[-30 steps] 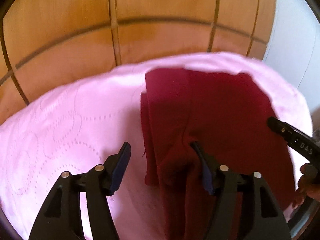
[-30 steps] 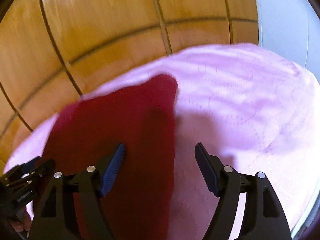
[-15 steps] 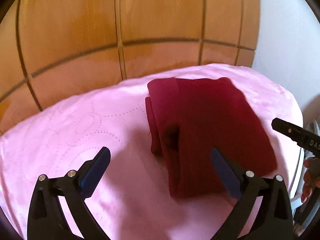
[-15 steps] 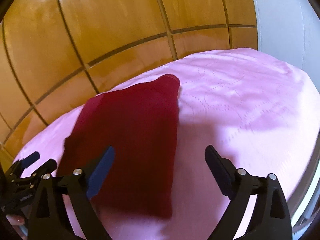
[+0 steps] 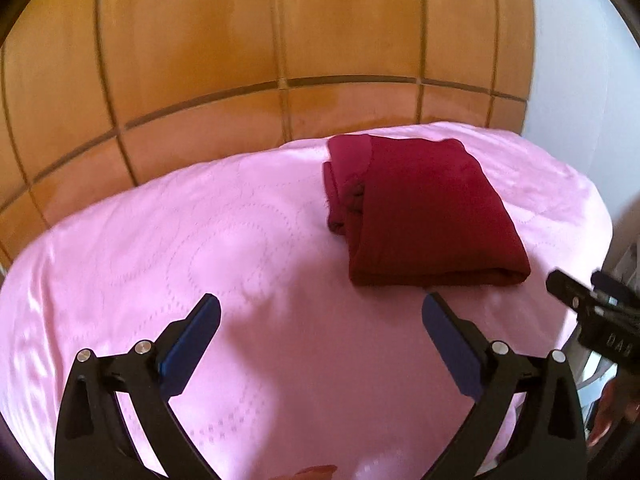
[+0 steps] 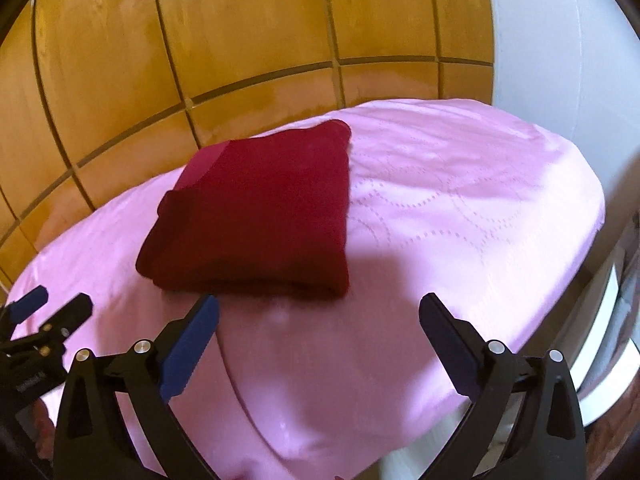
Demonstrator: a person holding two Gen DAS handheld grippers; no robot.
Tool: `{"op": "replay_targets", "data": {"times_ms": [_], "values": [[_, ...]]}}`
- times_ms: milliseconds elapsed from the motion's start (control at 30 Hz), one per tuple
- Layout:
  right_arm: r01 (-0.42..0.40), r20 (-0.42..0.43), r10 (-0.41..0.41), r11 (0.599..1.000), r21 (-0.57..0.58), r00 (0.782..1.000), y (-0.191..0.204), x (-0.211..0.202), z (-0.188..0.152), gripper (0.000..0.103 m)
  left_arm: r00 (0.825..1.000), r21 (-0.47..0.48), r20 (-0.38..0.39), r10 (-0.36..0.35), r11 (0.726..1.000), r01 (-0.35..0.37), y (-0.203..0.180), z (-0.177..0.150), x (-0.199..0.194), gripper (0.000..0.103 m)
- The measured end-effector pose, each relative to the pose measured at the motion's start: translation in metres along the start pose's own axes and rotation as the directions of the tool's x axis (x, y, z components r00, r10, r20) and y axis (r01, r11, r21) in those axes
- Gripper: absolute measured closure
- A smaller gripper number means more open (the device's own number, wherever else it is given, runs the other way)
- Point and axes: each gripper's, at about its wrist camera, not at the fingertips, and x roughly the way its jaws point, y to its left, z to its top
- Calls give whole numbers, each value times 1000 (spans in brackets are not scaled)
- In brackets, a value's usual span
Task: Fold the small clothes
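Pink quilted bedspread (image 5: 248,240) fills most of my view, and the dark red garment (image 5: 424,216) sits on it at about 1 o'clock as a neat folded stack, so I'd say this fold is basically done. Left gripper (image 5: 320,320) and right gripper (image 6: 318,316) are both spread wide, holding nothing. Next up is probably another piece, but none's visible, and I can't make out the stack's inner layers.

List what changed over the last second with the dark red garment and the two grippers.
Both grippers drew back from the dark red garment. The left gripper, a finger on the cloth a second ago, opened wider and now hangs clear over the pink cover. The right gripper also widened and retreated. The garment stayed folded in the same spot.
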Motion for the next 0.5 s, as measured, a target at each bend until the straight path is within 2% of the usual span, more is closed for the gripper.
{"op": "replay_targets", "data": {"times_ms": [267,500], "values": [[3,25,-2,999,-41,1000,9,-17,-12,4,1000,15,19,7,1000,-7,-2,-8,-15,2],[10,46,-9,999,-34,999,8,-25,-9,4,1000,29,12,-2,1000,2,-8,-9,-18,2]]}}
